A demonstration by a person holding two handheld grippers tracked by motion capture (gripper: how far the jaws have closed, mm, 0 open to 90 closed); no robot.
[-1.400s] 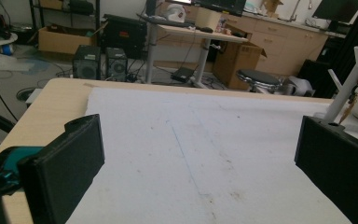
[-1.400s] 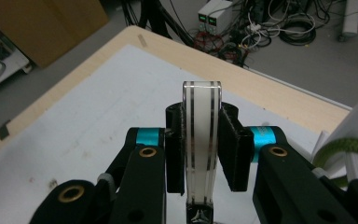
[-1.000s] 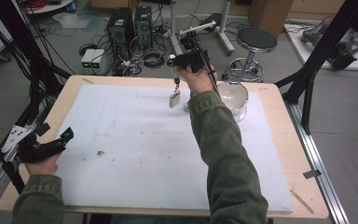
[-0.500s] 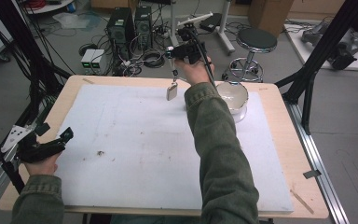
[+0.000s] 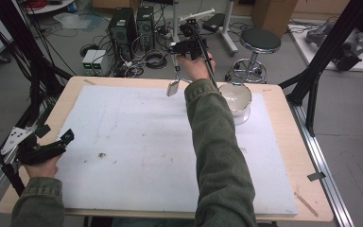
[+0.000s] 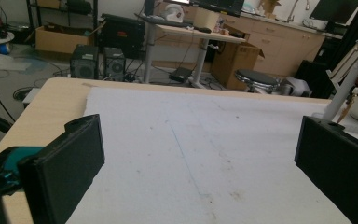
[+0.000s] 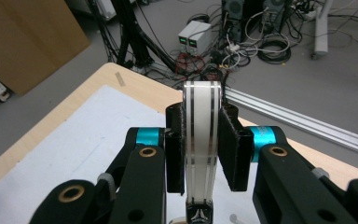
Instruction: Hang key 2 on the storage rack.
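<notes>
While the left gripper (image 5: pixel 52 144) rests at the table's (image 5: pixel 283 97) near left edge with its jaws spread wide and nothing between them, the right gripper (image 7: pixel 200 144) pinches a spoon's (image 5: pixel 174 86) white handle. The spoon hangs bowl-down above the mat's (image 5: pixel 137 142) far edge, just left of the glass bowl (image 5: pixel 236 98).
</notes>
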